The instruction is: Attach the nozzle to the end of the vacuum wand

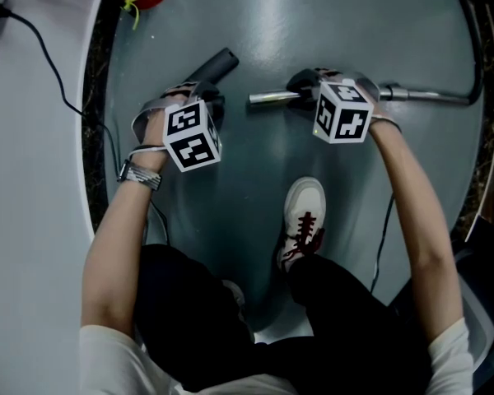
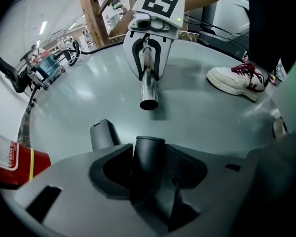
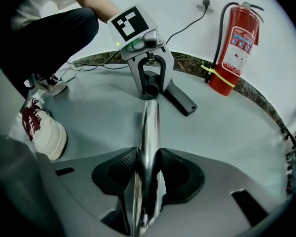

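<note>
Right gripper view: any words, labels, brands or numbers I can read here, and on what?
No text here is legible.
Fire extinguisher: the label print is too small and blurred to read.
Marker cube: black-and-white squares only, no words.
Shoe: no readable brand.

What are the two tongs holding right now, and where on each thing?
Left tongs grip the dark nozzle near its round open end. Right tongs grip the chrome wand a little behind its open tip.
</note>
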Available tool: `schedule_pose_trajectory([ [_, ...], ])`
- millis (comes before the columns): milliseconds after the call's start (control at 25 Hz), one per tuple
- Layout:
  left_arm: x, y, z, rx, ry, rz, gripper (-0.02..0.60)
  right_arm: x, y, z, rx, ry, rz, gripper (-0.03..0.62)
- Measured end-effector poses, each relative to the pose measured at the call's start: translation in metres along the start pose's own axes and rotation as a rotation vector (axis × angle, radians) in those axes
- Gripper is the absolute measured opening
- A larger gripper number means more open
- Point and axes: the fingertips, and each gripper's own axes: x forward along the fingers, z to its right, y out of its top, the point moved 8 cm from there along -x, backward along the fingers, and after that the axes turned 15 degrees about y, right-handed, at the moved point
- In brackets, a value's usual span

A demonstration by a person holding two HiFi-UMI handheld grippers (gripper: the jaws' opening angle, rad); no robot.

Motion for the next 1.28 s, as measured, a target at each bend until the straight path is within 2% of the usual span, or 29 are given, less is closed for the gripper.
schedule_pose_trajectory([
  [240,0.004,0.020,0.000,-0.054,0.004,0.010,0.192,0.000,0.010,-0.001,-0.017,-0.005,0.025,0.161],
  [880,0.005,0.035,0.002,-0.061,-0.013,0.035,0.190,0.001,0.017,-0.001,-0.038,-0.014,0.027,0.163],
  [1280,0.007,0.039,0.002,-0.055,-0.017,0.014,0.189,0.002,0.017,0.001,-0.029,-0.029,0.031,0.161],
])
